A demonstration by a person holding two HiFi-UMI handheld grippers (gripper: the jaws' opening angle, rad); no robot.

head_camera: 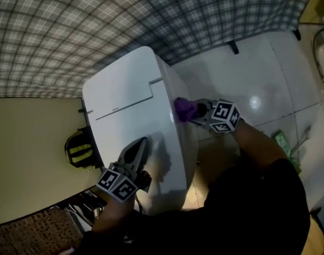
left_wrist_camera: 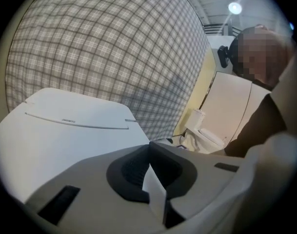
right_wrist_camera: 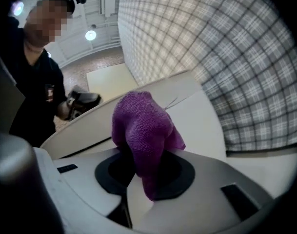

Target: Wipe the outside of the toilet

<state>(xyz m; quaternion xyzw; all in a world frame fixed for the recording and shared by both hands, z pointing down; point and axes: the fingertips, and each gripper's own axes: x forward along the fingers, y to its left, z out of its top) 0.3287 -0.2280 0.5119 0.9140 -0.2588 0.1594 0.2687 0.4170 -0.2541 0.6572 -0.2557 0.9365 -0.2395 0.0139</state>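
Note:
A white toilet [head_camera: 132,116] with its lid down stands against the plaid wall. My right gripper [head_camera: 192,111] is shut on a purple cloth [head_camera: 184,108], and the cloth presses on the toilet's right side just below the lid edge. In the right gripper view the purple cloth [right_wrist_camera: 143,130] bulges out of the jaws in front of the white toilet [right_wrist_camera: 197,116]. My left gripper [head_camera: 142,145] lies on the front of the lid, shut with nothing in it. Its view shows the lid [left_wrist_camera: 65,126] ahead of the closed jaws.
The plaid wall [head_camera: 124,25] runs behind the toilet. A beige panel [head_camera: 28,153] stands at the left, with a black and yellow object [head_camera: 79,150] beside the toilet. Glossy white floor tiles [head_camera: 257,73] spread to the right, with a green item [head_camera: 284,142] near the right edge.

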